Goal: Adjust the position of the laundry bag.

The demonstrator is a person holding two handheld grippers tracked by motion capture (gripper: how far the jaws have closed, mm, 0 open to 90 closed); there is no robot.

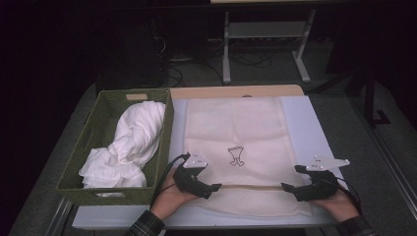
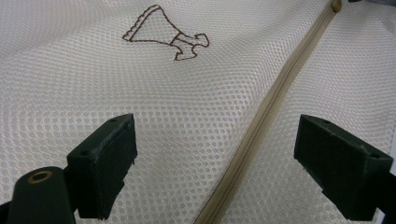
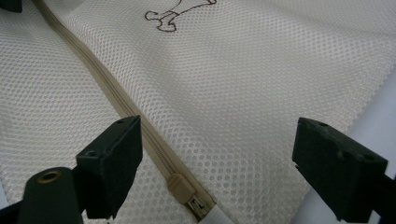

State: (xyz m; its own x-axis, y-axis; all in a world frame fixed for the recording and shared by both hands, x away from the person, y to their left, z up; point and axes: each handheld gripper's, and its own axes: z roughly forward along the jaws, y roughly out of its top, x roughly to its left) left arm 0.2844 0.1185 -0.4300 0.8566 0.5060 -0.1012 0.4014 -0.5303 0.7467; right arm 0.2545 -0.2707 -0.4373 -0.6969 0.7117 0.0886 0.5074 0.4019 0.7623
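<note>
Cream mesh laundry bag (image 1: 233, 142) lies flat on the worktop (image 1: 307, 128) beside the basket (image 1: 93, 132); left gripper (image 1: 209, 189) and right gripper (image 1: 290, 189) hover at its zipper (image 3: 116, 98), fingers apart, gripping nothing.

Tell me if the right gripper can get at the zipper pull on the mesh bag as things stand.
Probably yes. The right gripper is open and the zipper pull lies on the mesh bag between its jaws, close below, with nothing over it. The left gripper sits at the zipper's other end, out of the way.
</note>
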